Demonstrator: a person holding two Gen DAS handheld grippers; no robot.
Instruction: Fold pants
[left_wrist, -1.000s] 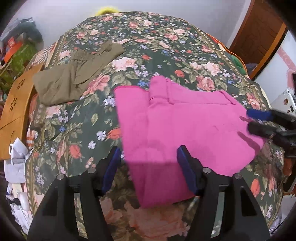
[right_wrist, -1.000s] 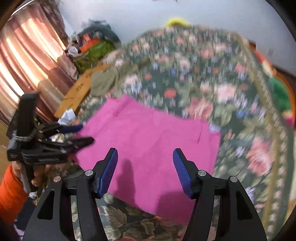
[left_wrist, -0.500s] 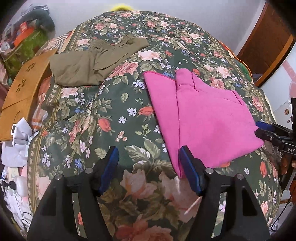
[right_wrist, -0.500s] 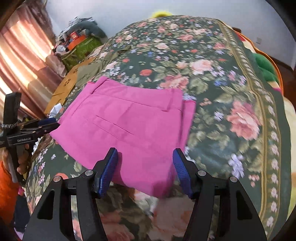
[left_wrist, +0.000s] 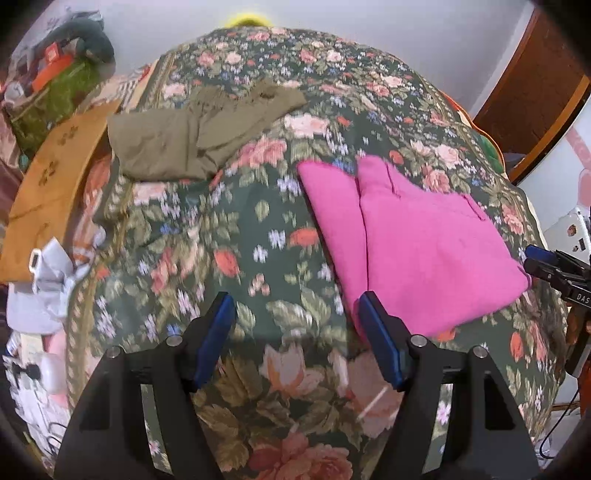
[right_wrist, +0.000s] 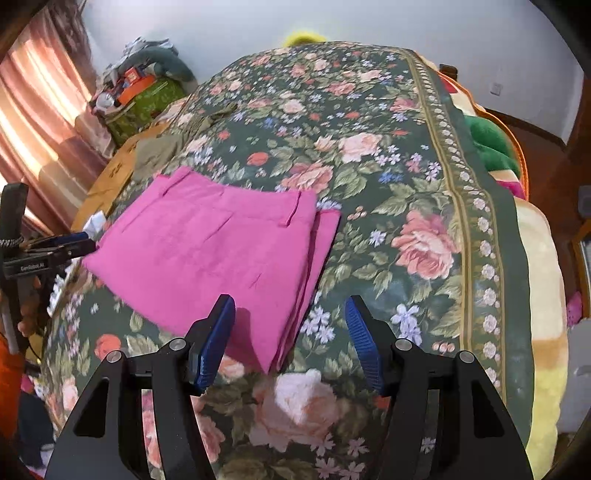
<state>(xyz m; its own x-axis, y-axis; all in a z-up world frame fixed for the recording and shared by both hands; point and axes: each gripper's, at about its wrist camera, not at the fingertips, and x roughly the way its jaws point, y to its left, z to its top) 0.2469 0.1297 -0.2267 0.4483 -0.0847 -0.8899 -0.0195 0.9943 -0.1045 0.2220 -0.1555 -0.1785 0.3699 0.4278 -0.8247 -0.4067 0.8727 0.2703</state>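
Pink pants lie folded flat on the floral bedspread; they also show in the right wrist view. My left gripper is open and empty, above the bedspread just left of the pants' near corner. My right gripper is open and empty, over the pants' near right corner without touching it. Each gripper shows at the edge of the other's view: the right one at the pants' right side, the left one at their left side.
Folded olive pants lie at the bed's far left. A wooden board and white clutter lie off the bed's left edge. Green and yellow bedding lies along the right edge. Curtains hang at left.
Both grippers have drawn back from the pink pants and away from each other. The pants were let go and now lie flat and folded on the bed.
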